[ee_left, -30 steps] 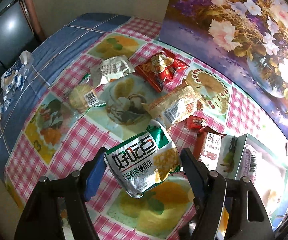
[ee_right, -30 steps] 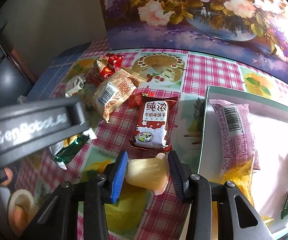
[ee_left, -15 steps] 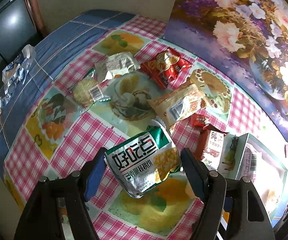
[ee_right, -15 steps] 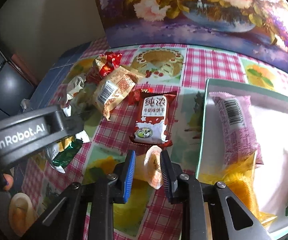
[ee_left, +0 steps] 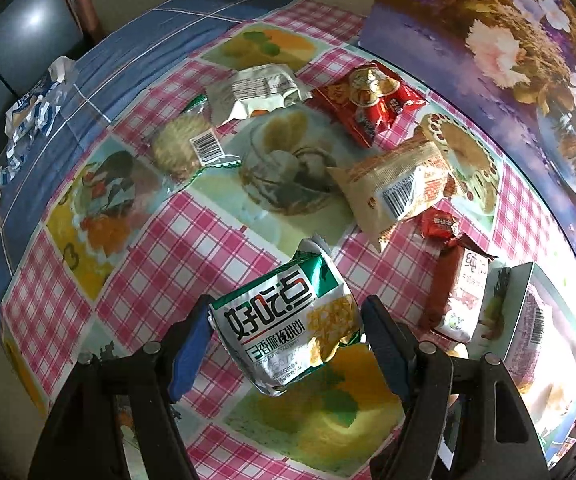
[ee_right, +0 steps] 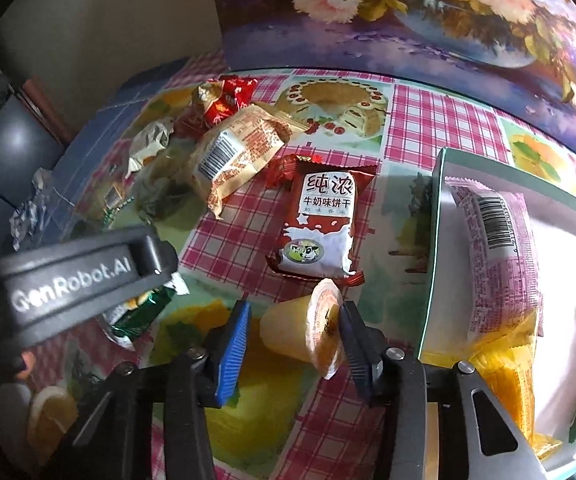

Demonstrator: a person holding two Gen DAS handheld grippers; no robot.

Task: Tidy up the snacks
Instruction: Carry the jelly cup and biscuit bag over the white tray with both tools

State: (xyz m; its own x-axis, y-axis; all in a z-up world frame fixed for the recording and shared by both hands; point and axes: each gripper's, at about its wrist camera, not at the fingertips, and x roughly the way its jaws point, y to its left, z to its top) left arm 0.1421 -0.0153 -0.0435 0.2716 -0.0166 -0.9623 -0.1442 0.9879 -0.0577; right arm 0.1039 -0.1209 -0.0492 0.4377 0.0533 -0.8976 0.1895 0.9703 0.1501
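My left gripper (ee_left: 286, 326) is shut on a green and silver biscuit packet (ee_left: 284, 320) and holds it above the checked tablecloth. My right gripper (ee_right: 294, 330) has a yellow jelly cup (ee_right: 302, 330) lying on its side between its fingers; the right finger touches the lid, and a gap shows at the left finger. A white box (ee_right: 440, 240) at the right holds a pink packet (ee_right: 496, 248) and yellow packets (ee_right: 504, 368). A red milk biscuit packet (ee_right: 320, 224) lies just beyond the cup.
Loose snacks lie further back: a beige packet (ee_left: 392, 188), a red packet (ee_left: 368, 100), a silver packet (ee_left: 256, 88), a clear round-biscuit packet (ee_left: 184, 148) and a small red candy (ee_left: 440, 222). A flower picture (ee_left: 508, 48) stands behind. Crumpled wrappers (ee_left: 32, 104) lie at the left edge.
The right gripper's jaws closed in on the jelly cup half a second ago and have since widened; the cup has turned onto its side. The left gripper has risen slightly with its packet.
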